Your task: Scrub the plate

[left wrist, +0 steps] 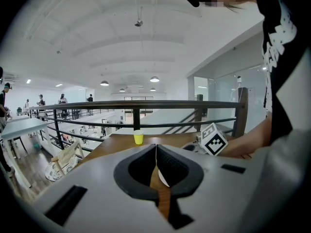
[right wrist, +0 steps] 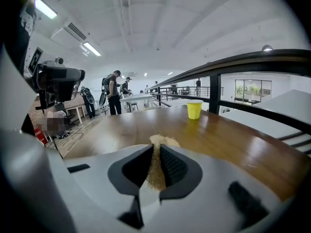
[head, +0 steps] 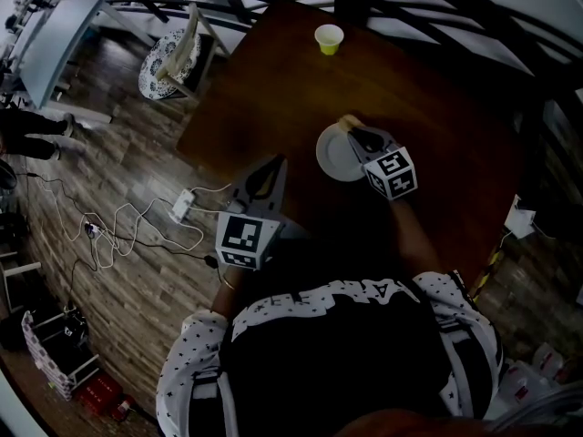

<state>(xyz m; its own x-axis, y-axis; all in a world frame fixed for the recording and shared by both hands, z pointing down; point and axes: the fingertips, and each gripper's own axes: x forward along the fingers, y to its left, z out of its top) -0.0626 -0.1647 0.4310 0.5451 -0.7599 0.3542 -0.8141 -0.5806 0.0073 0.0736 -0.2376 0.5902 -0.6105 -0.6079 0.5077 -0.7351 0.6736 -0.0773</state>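
A white plate [head: 333, 157] lies on the dark wooden table [head: 273, 89]. My right gripper [head: 353, 135] hangs over the plate's far side, shut on a tan sponge [head: 348, 121]. In the right gripper view the sponge [right wrist: 162, 141] is pinched between the jaws of my right gripper [right wrist: 156, 150] and sticks out past their tips. My left gripper [head: 272, 166] hovers at the table's left edge, apart from the plate. In the left gripper view my left gripper [left wrist: 156, 147] is shut with nothing held, and the plate [left wrist: 190, 148] shows beside the right gripper's marker cube [left wrist: 214, 139].
A yellow paper cup [head: 329, 38] stands at the table's far side, also seen as the cup [right wrist: 194, 109]. A chair with a patterned cushion [head: 171, 57] stands left of the table. A power strip [head: 182, 206] and cables lie on the floor. A black railing [right wrist: 243, 62] runs behind the table.
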